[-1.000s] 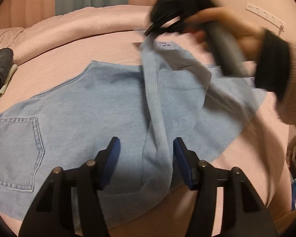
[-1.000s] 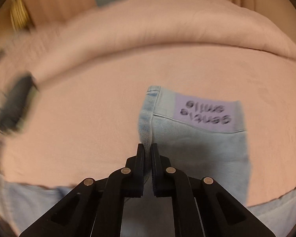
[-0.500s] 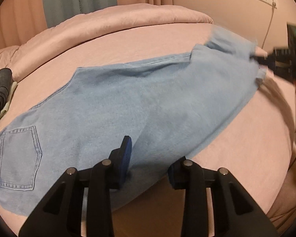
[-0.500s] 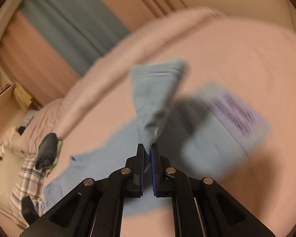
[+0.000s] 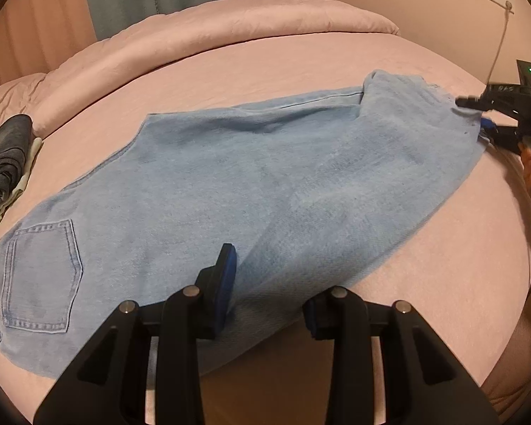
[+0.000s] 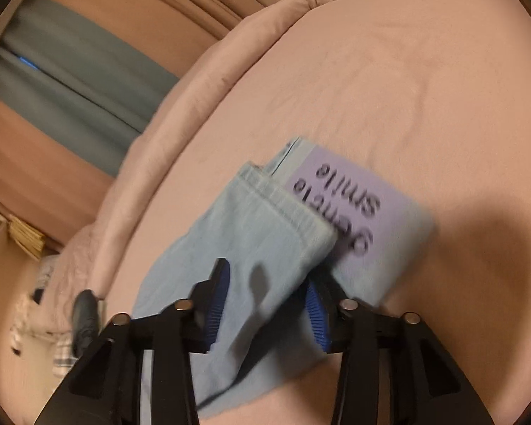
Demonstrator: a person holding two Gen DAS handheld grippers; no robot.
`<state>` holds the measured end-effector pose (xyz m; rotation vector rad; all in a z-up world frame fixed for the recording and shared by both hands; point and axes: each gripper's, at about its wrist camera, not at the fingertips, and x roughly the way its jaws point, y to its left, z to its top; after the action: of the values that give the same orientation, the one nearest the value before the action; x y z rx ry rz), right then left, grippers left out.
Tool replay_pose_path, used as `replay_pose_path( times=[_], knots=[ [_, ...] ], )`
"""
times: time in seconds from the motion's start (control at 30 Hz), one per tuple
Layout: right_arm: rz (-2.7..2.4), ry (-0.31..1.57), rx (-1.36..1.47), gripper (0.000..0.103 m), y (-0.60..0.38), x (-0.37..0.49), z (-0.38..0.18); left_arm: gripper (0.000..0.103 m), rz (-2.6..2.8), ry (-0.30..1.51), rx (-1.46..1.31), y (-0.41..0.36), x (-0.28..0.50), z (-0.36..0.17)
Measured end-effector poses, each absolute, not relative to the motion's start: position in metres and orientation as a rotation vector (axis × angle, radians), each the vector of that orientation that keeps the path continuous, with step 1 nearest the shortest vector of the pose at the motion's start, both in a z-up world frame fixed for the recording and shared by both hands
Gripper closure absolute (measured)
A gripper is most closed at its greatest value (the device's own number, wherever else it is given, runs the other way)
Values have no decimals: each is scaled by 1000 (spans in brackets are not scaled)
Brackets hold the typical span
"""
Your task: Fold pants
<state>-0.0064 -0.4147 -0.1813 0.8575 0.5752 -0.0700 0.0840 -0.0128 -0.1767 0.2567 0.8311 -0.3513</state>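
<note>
Holding two black plastic clamps over a pink bed (image 5: 301,56), we look across light blue denim pants (image 5: 230,177) spread flat on the sheet, the cloth soft and finely ribbed. Left of the pants, at the bed's edge, lies a stack of dark folded clothes (image 5: 3,156). A stitched back pocket (image 5: 39,276) marks the pants' left end, waist side. Our left gripper (image 5: 269,290) hovers over the pants' near edge, its blue-padded fingers spread wide with nothing pinched. At the pants' right end, the leg hems sit doubled, one leg over the other. Our right gripper (image 6: 265,304) stands over those hems with its ridged blue pads (image 6: 216,308) apart, the upper hem's cloth lying loose between them. Just beyond that hem, a lilac rectangular label (image 6: 350,205) printed "gentle smile" shows on the lower leg.
</note>
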Motion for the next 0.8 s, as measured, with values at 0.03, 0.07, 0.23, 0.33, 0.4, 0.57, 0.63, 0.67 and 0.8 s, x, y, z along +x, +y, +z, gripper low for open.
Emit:
replay_pose_path(
  times=[0.03,0.07,0.23,0.33,0.4,0.57,0.63,0.67,0.8],
  knots=[
    [-71,585,848,98,-416,0,-179,69,-348,834,253,-13,85,-176],
    [-55,584,853,98,-418,4,-176,69,-343,833,252,-13,84,-176],
    [81,383,729,99,-410,-7,-112,67,-336,825,257,-16,82,-176],
    [29,321,678,99,-413,-26,-94,64,-351,811,289,-24,78,-176],
    [-48,389,686,99,-416,-21,-112,64,-352,810,307,-28,79,-179],
    [-132,580,793,99,-435,-17,-184,58,-348,835,273,-19,83,-180],
    [-127,567,787,99,-435,-19,-185,55,-341,842,261,-16,84,-180],
    [-127,572,785,99,-437,-16,-184,55,-345,845,253,-14,84,-179],
    [-116,584,737,99,-446,-21,-177,57,-396,849,223,-7,74,-170]
  ],
)
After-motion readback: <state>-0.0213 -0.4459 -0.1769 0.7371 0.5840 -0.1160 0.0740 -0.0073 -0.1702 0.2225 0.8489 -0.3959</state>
